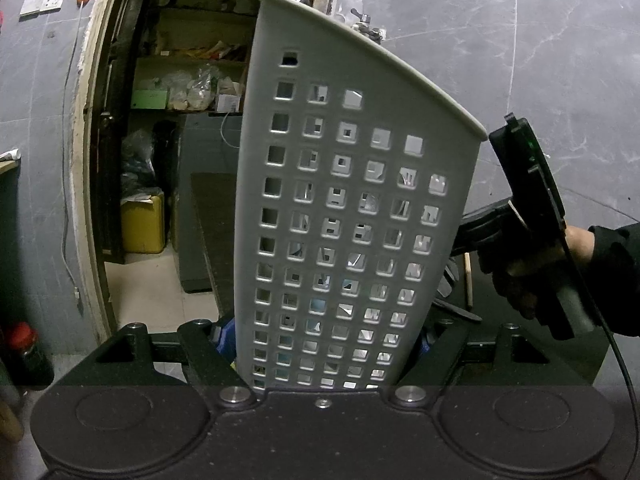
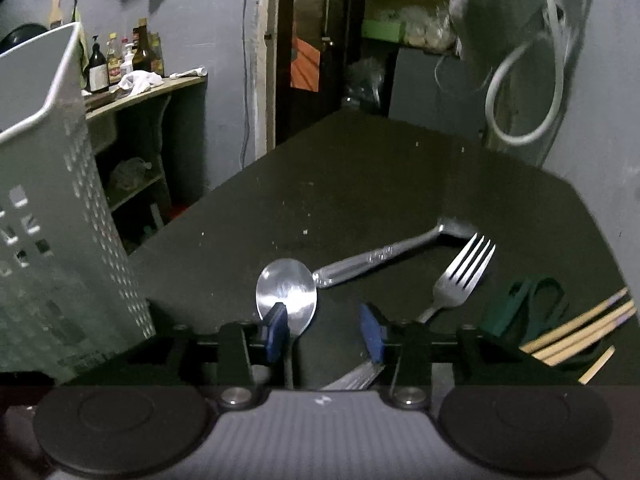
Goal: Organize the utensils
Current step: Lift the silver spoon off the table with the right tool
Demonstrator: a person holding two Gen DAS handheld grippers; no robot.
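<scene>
My left gripper [image 1: 322,340] is shut on a white perforated utensil holder [image 1: 352,200], which stands upright and fills the left wrist view; metal glints show through its holes. The holder [image 2: 60,240] also rises at the left of the right wrist view. My right gripper [image 2: 324,332] is open, low over the dark table [image 2: 360,184]. A steel spoon [image 2: 286,292] lies bowl-forward between its blue pads, close beside the left pad [image 2: 276,332]. A fork [image 2: 460,276] lies to the right, its handle passing under the right finger. Another steel utensil [image 2: 380,258] lies beyond them.
Green-handled scissors [image 2: 520,308] and wooden chopsticks [image 2: 580,328] lie at the table's right side. A shelf with bottles [image 2: 120,64] stands behind the holder, beside a dark doorway [image 2: 312,60]. A gloved hand [image 1: 520,280] holds the right gripper beside the holder.
</scene>
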